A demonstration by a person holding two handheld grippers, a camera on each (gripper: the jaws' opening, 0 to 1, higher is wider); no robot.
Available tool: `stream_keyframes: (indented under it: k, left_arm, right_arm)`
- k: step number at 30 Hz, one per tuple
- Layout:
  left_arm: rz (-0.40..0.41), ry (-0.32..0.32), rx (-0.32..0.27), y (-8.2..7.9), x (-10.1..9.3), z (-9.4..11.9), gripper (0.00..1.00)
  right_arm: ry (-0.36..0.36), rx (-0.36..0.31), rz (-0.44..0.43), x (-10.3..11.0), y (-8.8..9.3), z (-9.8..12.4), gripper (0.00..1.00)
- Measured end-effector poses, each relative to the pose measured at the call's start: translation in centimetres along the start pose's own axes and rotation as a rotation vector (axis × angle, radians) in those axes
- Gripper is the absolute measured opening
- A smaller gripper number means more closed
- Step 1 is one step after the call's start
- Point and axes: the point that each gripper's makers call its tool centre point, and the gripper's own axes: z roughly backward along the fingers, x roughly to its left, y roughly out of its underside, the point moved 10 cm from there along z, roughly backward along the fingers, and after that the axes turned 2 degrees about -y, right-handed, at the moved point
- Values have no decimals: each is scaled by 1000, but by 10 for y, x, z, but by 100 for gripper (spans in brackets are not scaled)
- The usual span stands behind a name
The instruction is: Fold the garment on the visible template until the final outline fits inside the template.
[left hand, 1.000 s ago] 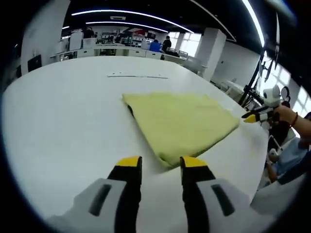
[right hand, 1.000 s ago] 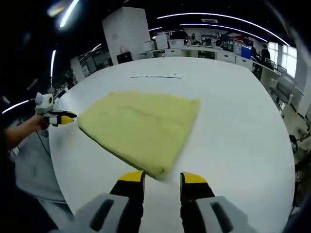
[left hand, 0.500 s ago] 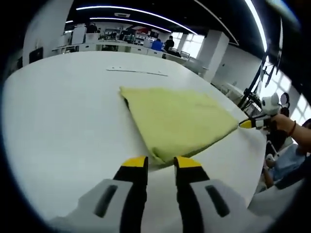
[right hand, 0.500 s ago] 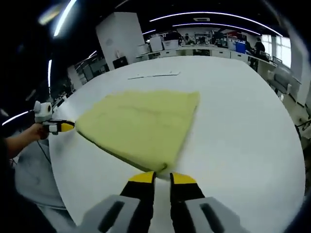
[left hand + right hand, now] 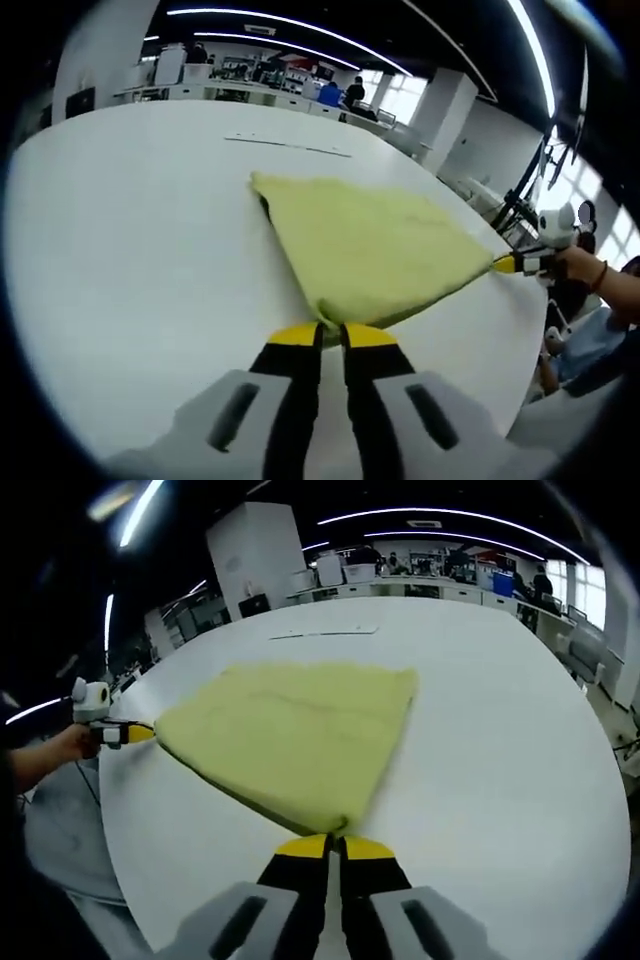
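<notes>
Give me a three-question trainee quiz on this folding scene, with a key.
1. True or false: the left claw is closed on a near corner of the yellow folded cloth garment.
2. What is the garment lying on? A) a round white table B) a wooden floor C) a blue tray
3. Fill in: in the left gripper view, the right claw meets the garment at its ___ corner.

Key:
1. True. The yellow tips are almost together, with the corner between them.
2. A, the round white table.
3. Right-hand. The right gripper view likewise shows the right claw pinching a corner.
</notes>
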Motion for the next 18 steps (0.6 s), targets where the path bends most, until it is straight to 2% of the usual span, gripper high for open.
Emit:
stream_keyframes:
  k: [12,18]
  left_arm:
    - [23,-2,3,2,1,-3,0]
    - [-7,-1,14,-1,2,0,0]
  right_arm:
    - [12,-8,-1,-3,0,0,0]
    - [17,-9,6,-5,0,3,0]
